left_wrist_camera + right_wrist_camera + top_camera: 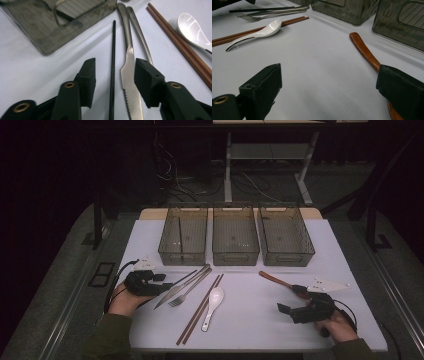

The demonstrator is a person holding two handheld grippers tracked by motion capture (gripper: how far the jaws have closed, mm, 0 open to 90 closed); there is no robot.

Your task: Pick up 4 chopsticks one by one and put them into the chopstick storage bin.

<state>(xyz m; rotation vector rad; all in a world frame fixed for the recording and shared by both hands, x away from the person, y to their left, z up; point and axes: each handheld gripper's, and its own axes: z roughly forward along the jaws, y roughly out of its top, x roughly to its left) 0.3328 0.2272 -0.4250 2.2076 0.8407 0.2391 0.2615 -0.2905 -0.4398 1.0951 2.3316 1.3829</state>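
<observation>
- The room is dark, with a desk frame and loose cables on the floor behind a white table [250, 320].
- Three smoky clear bins [235, 236] stand side by side along the table's far edge, all upright.
- The left tool [167, 286], held in the person's left hand [122, 300], lies low at the table's left side and points right toward the cutlery. In the left gripper view its jaws are part-way spread, with the knife [131, 82] and a thin black stick [112, 75] lying between them; the right pad sits just beside the knife's blade, and I cannot tell whether it touches.
- The right tool [287, 310], in the right hand [340, 327], rests near the table's right front. Its jaws are spread wide with bare table between them.
- A pair of brown chopsticks [199, 310] lies slanted mid-table, just right of the cutlery.
- The knife lies flat, its blade toward the left tool, its handle toward the left bin.
- A fork [187, 292] lies close beside the knife, handles touching.
- A wooden spoon [364, 51] lies by the right tool's right jaw, its bowl end hidden behind that jaw.
- A white spoon [214, 305] lies against the chopsticks.
</observation>
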